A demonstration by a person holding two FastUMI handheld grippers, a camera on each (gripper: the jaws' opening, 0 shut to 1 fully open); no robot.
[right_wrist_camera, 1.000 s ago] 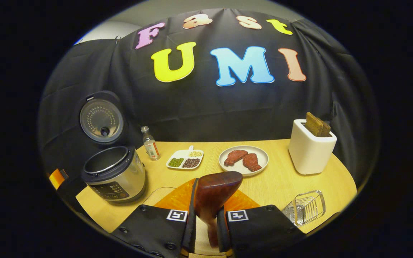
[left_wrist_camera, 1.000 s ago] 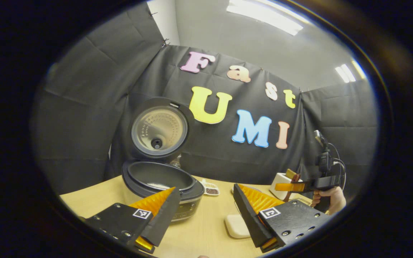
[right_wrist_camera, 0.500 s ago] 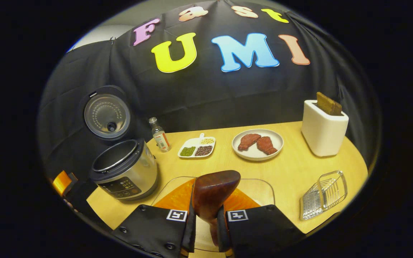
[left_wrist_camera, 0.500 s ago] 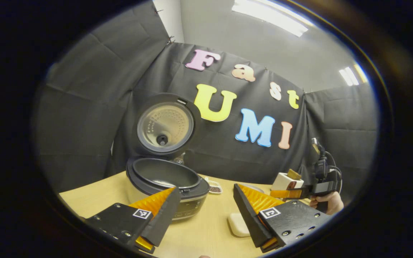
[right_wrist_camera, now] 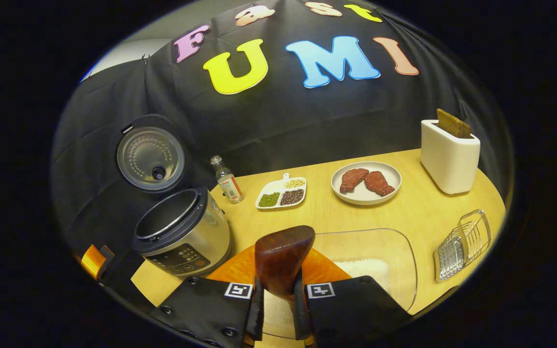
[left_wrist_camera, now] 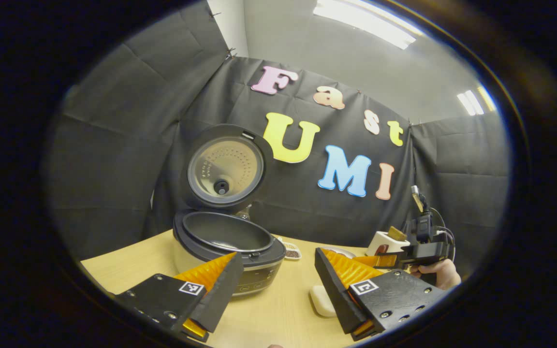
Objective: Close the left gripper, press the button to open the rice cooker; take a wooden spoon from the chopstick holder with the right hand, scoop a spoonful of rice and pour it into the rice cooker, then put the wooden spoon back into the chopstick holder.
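Note:
The rice cooker (right_wrist_camera: 182,232) stands open at the table's left, its lid (right_wrist_camera: 150,154) upright; the cooker (left_wrist_camera: 230,241) sits just beyond my left gripper (left_wrist_camera: 273,270), which is open and holds nothing. My right gripper (right_wrist_camera: 278,285) is shut on the dark wooden spoon (right_wrist_camera: 283,253), bowl end pointing forward. Right under it lies a clear glass dish (right_wrist_camera: 394,246) with white rice (right_wrist_camera: 360,268). The white chopstick holder (right_wrist_camera: 447,154) stands at the far right with wooden pieces in it. In the left gripper view the right gripper (left_wrist_camera: 389,260) shows at the right, held by a hand (left_wrist_camera: 440,275).
A small bottle (right_wrist_camera: 227,181), a divided dish of beans (right_wrist_camera: 281,193) and a plate with two pieces of meat (right_wrist_camera: 365,181) line the back of the table. A wire rack (right_wrist_camera: 462,237) lies at the right edge. A white block (left_wrist_camera: 322,299) rests near the left gripper.
My right gripper has carried the spoon forward and down over the glass dish, whose rice now shows. The left gripper has drifted a little and stays open.

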